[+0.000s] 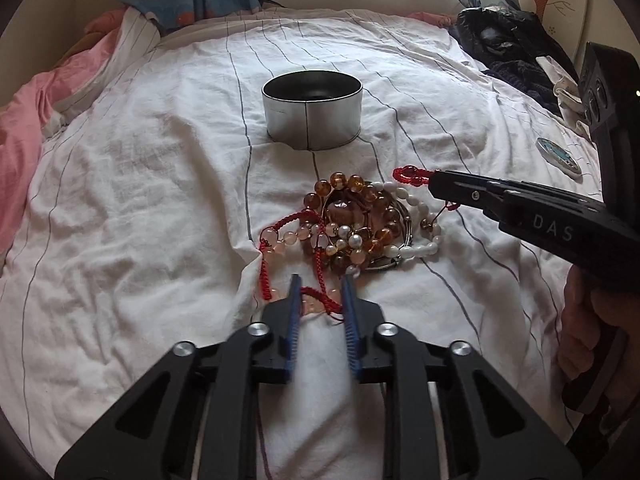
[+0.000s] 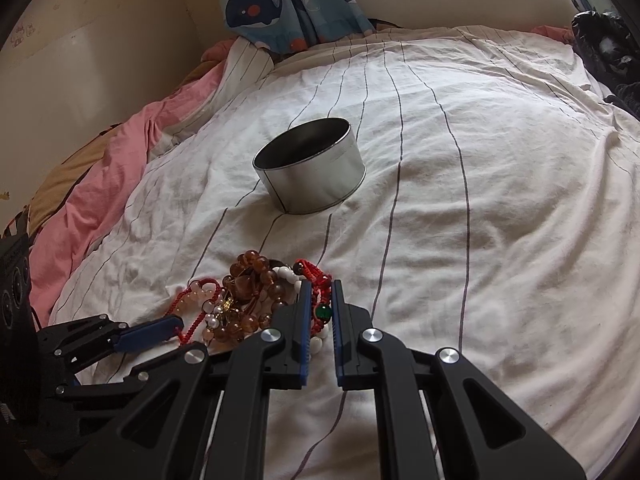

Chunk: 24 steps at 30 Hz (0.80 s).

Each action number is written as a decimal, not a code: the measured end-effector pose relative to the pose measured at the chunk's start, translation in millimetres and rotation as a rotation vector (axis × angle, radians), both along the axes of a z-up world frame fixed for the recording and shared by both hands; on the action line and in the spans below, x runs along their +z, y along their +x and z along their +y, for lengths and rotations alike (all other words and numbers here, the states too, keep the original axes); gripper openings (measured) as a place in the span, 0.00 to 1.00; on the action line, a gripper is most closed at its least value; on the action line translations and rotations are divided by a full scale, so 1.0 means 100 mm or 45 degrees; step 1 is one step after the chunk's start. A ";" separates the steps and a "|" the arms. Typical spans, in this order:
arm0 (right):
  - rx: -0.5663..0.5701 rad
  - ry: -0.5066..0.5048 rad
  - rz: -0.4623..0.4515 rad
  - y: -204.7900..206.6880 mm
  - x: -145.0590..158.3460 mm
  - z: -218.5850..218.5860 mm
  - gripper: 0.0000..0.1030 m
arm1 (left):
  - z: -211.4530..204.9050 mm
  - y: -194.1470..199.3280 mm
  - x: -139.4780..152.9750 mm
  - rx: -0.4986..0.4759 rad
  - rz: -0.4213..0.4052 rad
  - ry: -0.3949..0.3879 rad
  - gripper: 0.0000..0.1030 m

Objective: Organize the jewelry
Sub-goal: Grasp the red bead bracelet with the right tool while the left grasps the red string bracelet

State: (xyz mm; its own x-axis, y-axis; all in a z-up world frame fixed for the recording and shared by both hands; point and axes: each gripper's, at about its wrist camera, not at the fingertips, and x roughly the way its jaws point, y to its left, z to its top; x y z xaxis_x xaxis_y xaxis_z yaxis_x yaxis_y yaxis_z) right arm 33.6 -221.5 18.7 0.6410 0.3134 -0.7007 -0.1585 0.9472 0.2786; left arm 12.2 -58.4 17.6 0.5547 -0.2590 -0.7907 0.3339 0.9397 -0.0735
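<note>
You are pinching red cords from the jewelry pile (image 1: 352, 220) on the bed (image 1: 120, 208) with both hand-held grippers, left (image 1: 320, 292) and right (image 2: 320, 300); be lifting slowly, teasing one strand free toward the tin (image 1: 312, 116).

Left gripper (image 1: 320, 296) and right gripper (image 2: 320, 304), jaws nearly closed, angled downward

The bed (image 1: 120, 200) is wide and bare at 9 o'clock and 3 o'clock of the round tin (image 1: 312, 114). The bead pile (image 1: 348, 224) sits at 6 o'clock of the tin, with an open strip of sheet between them. Dark clothes (image 1: 508, 48) crowd the 2 o'clock edge. A small round lid (image 1: 558, 154) lies at 3 o'clock.
</note>
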 end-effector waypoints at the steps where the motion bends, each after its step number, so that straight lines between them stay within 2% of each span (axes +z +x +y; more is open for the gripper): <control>1: -0.002 0.003 0.000 0.00 0.00 -0.01 0.10 | 0.02 -0.01 0.01 0.001 0.001 -0.006 0.05; 5: 0.003 0.013 -0.003 0.00 0.01 -0.01 0.10 | 0.13 -0.05 0.11 0.017 -0.016 -0.040 0.05; 10: 0.007 0.020 -0.017 -0.02 0.04 -0.01 0.10 | 0.18 -0.08 0.32 0.076 -0.109 -0.059 0.05; 17: 0.012 0.055 -0.064 -0.06 0.10 -0.03 0.10 | -0.05 0.01 0.42 0.157 -0.228 0.173 0.05; 24: 0.033 0.108 -0.089 -0.07 0.10 -0.01 0.10 | -0.14 0.03 0.48 0.212 -0.328 0.321 0.05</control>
